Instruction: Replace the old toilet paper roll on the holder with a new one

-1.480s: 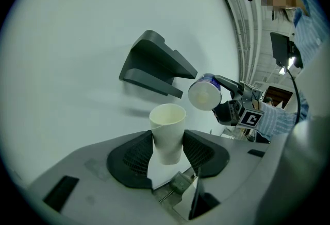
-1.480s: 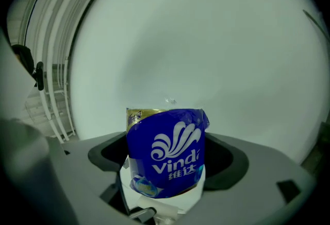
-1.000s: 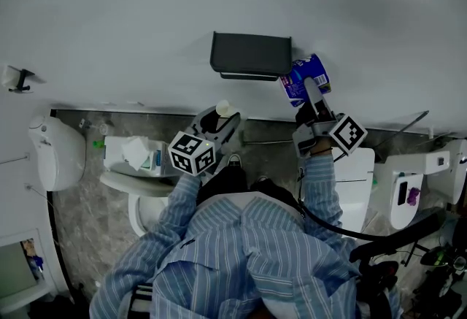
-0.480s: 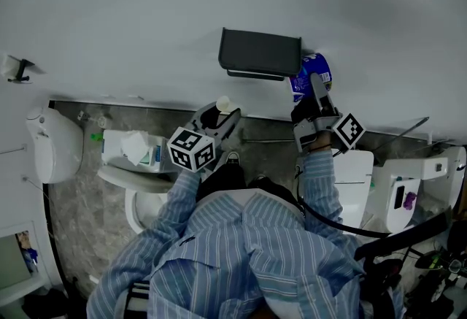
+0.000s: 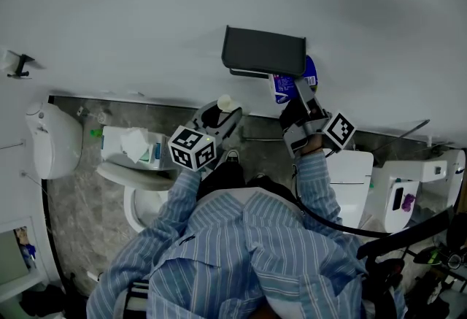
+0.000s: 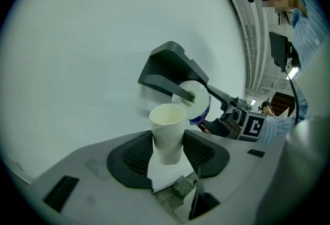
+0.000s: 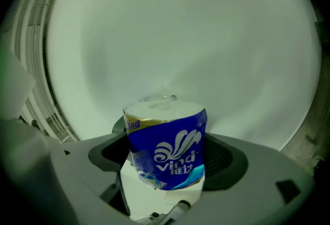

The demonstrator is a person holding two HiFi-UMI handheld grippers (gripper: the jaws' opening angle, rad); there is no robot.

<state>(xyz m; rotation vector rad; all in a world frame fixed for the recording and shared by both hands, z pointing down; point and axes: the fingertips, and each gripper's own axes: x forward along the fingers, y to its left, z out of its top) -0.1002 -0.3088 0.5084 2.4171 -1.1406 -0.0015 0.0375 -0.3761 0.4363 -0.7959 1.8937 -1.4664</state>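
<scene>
Head view: right claw [image 5: 293, 91] clamps the wrapped roll [image 5: 290, 81], with the holder [image 5: 264, 52] just past its tips; can't tell if they touch. Right arm is stretched forward. Left claw [image 5: 221, 112] sits back, elbow bent, gripping the core [image 5: 225, 103].
Left gripper view: core [image 6: 167, 131] is pinched upright between the jaws, holder [image 6: 170, 67] ahead, roll [image 6: 195, 101] right by its arm.
Right gripper view: roll [image 7: 165, 146] is squeezed on its sides. Probably light and soft, with slick film; grip mid-body, gently.

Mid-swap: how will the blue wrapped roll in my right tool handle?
The wrapped roll looks soft and light, so a squeeze would probably dent it. Glossy-surfaced, it seems slippery and might twist. Round, so it likely rolls if dropped.
</scene>
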